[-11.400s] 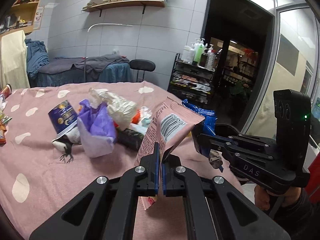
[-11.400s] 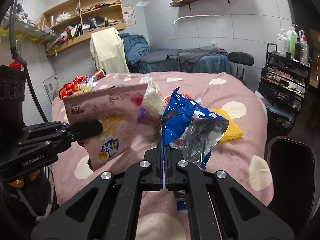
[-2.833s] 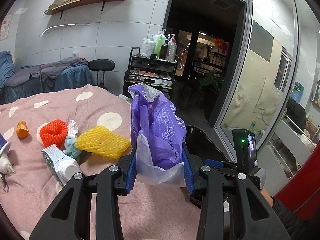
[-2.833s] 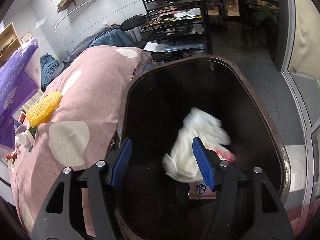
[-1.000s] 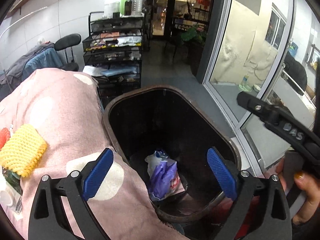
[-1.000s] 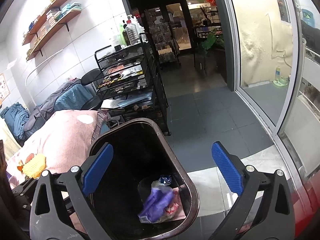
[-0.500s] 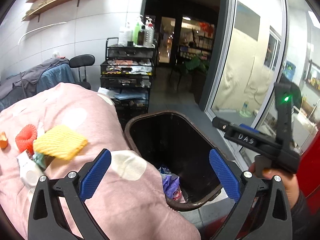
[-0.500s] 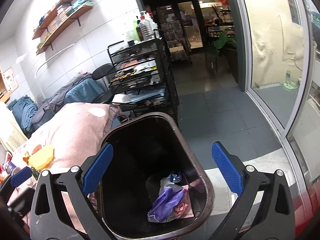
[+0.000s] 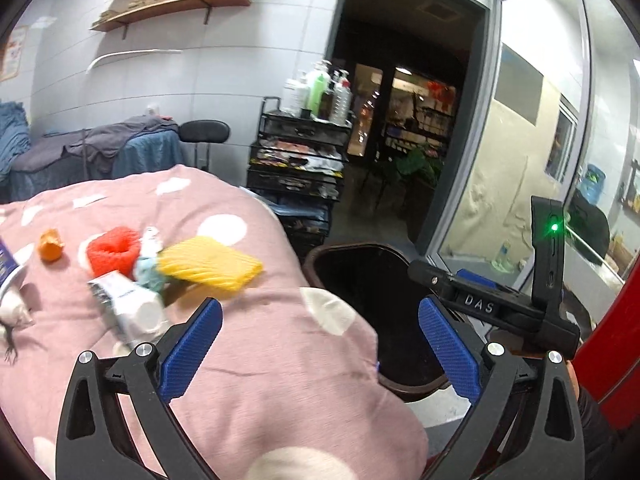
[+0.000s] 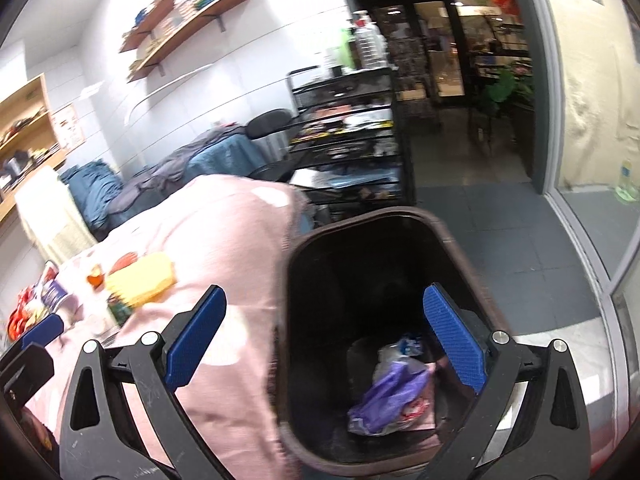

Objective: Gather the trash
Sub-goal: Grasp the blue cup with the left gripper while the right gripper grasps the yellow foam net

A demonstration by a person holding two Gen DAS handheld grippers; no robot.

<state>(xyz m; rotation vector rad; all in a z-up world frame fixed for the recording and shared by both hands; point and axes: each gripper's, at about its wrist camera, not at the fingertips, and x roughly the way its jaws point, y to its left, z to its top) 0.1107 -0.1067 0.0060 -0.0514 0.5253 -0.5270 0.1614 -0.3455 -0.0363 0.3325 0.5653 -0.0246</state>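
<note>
My left gripper (image 9: 320, 350) is open and empty, over the pink spotted cloth (image 9: 256, 364) near the table's right end. Ahead of it lie a yellow foam net (image 9: 210, 263), a red foam net (image 9: 111, 249), a white bottle (image 9: 132, 312) and an orange scrap (image 9: 50, 245). The dark bin (image 9: 384, 320) stands at the table's end. My right gripper (image 10: 326, 338) is open and empty above the bin's rim (image 10: 452, 248). A purple bag (image 10: 390, 396) and wrappers lie at the bin's bottom. The yellow foam net (image 10: 140, 280) also shows in the right wrist view.
A black wire rack (image 9: 298, 160) with bottles stands past the table. A black stool (image 9: 204, 133) and a blue-covered bed (image 9: 92, 160) are at the back wall. A glass door (image 9: 520, 160) is on the right. The other gripper's body (image 9: 500, 304) is beside the bin.
Both grippers have swung left, away from the bin and back toward the table; the trash on the cloth now sits closer in the left wrist view. Both stay open and empty.
</note>
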